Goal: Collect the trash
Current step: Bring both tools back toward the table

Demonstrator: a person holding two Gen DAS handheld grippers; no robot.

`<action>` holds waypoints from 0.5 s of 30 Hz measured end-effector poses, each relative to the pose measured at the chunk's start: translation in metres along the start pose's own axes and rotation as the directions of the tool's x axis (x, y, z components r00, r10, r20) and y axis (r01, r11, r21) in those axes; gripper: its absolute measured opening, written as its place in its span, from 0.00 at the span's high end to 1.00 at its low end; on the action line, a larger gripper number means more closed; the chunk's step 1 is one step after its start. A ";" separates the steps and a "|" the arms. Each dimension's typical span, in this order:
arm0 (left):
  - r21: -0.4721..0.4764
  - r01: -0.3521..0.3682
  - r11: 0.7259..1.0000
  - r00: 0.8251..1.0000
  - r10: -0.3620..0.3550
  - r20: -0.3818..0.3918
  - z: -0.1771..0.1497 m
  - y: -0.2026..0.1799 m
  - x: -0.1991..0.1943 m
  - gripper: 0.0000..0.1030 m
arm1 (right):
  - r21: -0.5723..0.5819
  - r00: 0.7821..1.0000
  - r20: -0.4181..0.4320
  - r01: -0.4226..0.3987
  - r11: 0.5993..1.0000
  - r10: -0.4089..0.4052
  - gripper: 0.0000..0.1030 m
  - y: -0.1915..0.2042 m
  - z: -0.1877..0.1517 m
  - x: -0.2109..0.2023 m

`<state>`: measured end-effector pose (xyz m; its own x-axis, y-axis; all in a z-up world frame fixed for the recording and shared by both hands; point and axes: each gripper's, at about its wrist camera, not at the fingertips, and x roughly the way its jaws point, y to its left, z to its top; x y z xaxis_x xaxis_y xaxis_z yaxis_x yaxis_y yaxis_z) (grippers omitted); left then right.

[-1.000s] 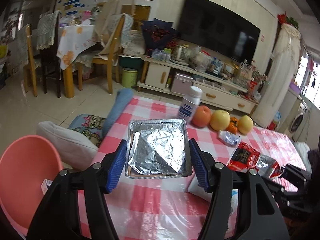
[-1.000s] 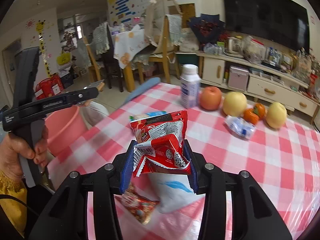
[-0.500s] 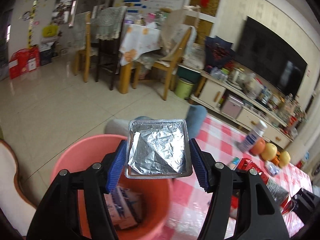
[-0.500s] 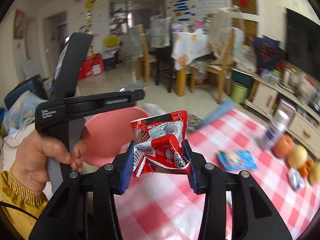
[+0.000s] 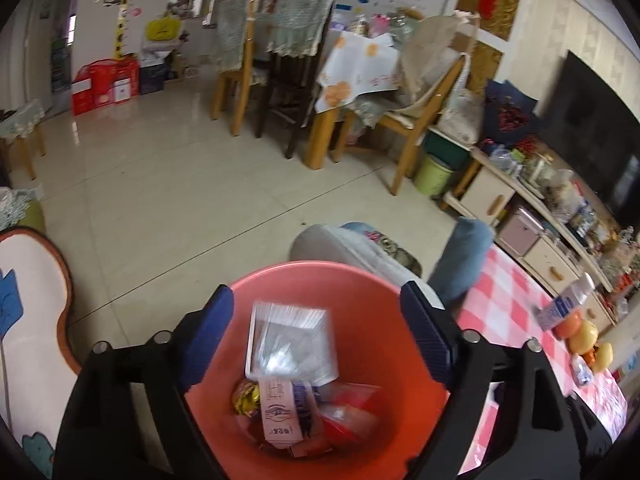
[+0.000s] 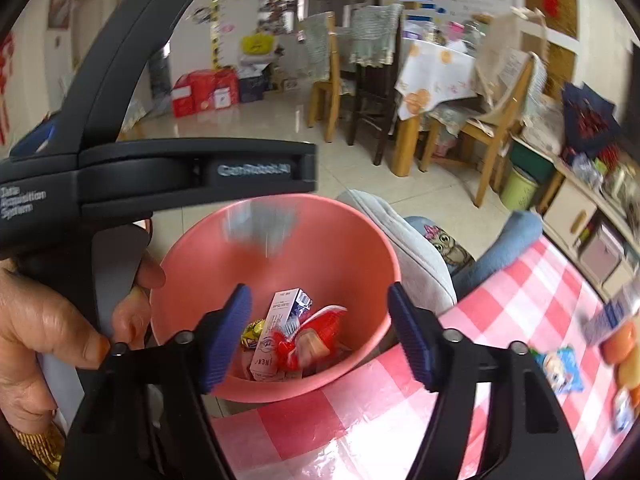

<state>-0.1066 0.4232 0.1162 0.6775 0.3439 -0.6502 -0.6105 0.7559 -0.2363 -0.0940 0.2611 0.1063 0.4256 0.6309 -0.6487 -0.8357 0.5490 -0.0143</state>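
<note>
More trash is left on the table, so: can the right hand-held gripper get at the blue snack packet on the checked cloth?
Probably yes. The right hand-held gripper, jaws opening with nothing between them, hangs over the pink basin; the blue snack packet lies uncovered on the cloth to its right.

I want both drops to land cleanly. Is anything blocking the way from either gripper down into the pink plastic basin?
Nothing visible does. The blurred silver foil tray falls between the opening left gripper jaws into the pink plastic basin; the opening right gripper hangs empty over it.
</note>
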 end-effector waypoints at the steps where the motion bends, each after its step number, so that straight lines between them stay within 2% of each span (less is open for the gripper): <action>1: -0.006 -0.001 1.000 1.000 0.001 -0.003 0.001 0.001 0.001 0.15 | 0.013 1.000 0.010 0.018 1.000 -0.018 0.19 -0.003 -0.003 -0.004; 6: -0.001 0.016 1.000 1.000 -0.016 0.026 -0.001 -0.006 -0.004 0.10 | 0.069 0.991 0.056 0.118 0.991 -0.122 0.13 -0.022 -0.016 -0.027; 10: 0.015 0.042 0.999 0.996 -0.043 0.074 -0.005 -0.015 -0.012 0.10 | 0.096 0.985 0.069 0.154 0.983 -0.160 0.11 -0.031 -0.028 -0.045; 15: 0.069 0.101 0.992 0.978 -0.112 0.174 -0.010 -0.039 -0.025 0.09 | 0.103 0.977 0.077 0.189 0.977 -0.198 0.09 -0.038 -0.046 -0.065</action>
<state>-0.1037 0.3794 0.1343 0.8024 0.3491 -0.4840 -0.5091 0.8236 -0.2500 -0.1058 0.1744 0.1141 0.6076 0.5501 -0.5729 -0.6997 0.7120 -0.0584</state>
